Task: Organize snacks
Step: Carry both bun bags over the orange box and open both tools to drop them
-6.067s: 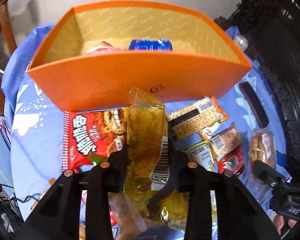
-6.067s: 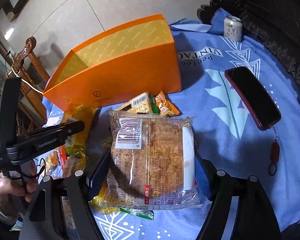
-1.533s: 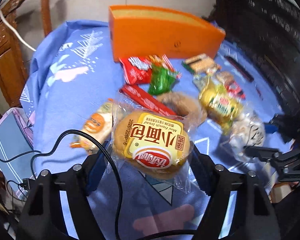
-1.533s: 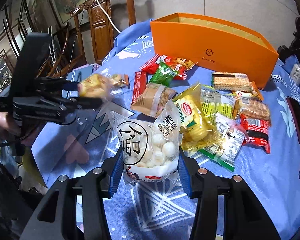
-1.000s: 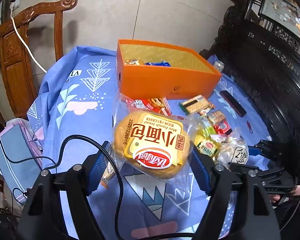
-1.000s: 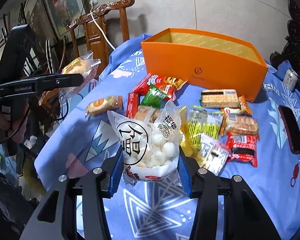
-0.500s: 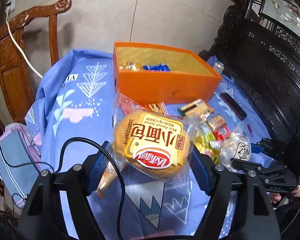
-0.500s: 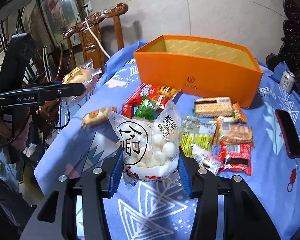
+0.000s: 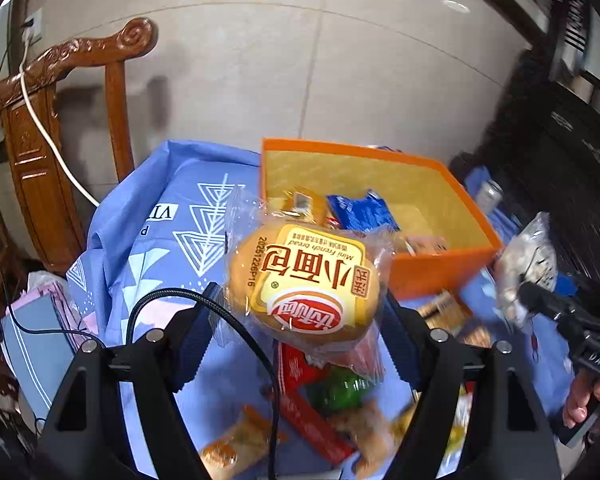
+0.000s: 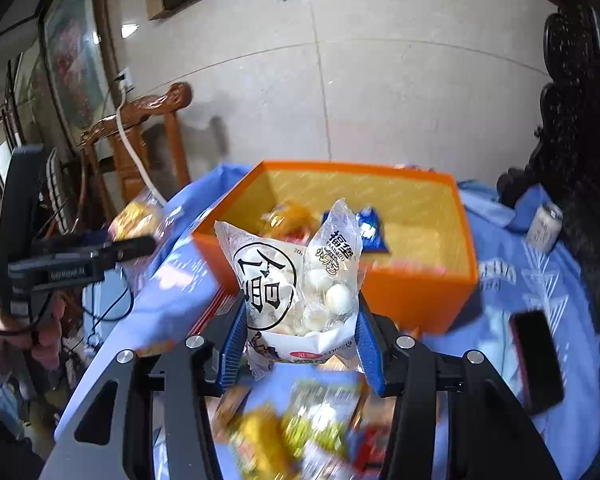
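Note:
My left gripper (image 9: 300, 332) is shut on a wrapped mini French bread (image 9: 304, 280) with a yellow label, held in the air in front of the orange box (image 9: 440, 268). My right gripper (image 10: 300, 348) is shut on a clear bag of small white biscuit balls (image 10: 296, 280), held up before the orange box (image 10: 416, 300). The box holds a blue packet (image 9: 360, 210) and a yellow packet (image 9: 300, 202). Each gripper shows in the other's view: the right (image 9: 540, 300) with its bag, the left (image 10: 132, 246) with the bread.
Loose snack packets lie on the blue tablecloth (image 9: 168, 220) below both grippers, blurred. A dark phone (image 10: 538, 364) lies right of the box and a drink can (image 10: 544, 222) stands at the far right. A carved wooden chair (image 9: 52, 132) stands at the left. Dark carved furniture borders the right side.
Both grippers have risen and moved forward toward the orange box with their packets still held. The box is now closer and its inside is in view.

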